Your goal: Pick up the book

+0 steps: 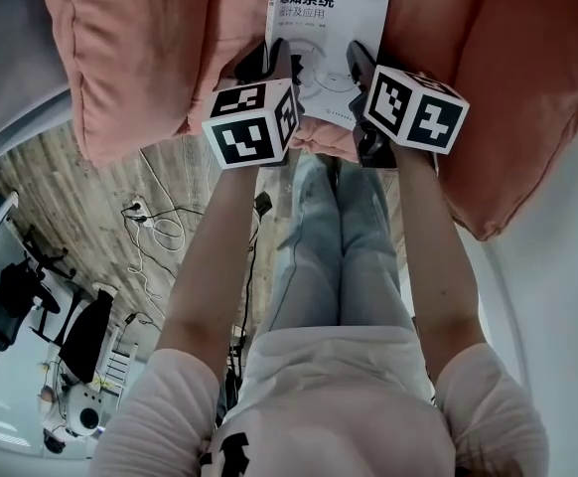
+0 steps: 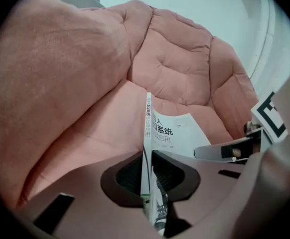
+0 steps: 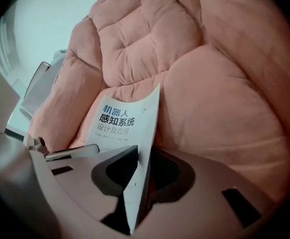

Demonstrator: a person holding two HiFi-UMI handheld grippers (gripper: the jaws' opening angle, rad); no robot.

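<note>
A white book with dark printed title lies on the seat of a pink cushioned chair. My left gripper is shut on the book's left edge near its lower corner. In the left gripper view the book's spine runs straight between the dark pads of that gripper, which press on it. My right gripper is shut on the book's right edge. In the right gripper view the cover stands on edge between the pads of that gripper. Each gripper view shows the other gripper at its side.
Thick pink cushions rise behind and beside the book, and a tall armrest sits to the right. The person's legs are below the grippers. Cables and a black office chair are on the wooden floor at the left.
</note>
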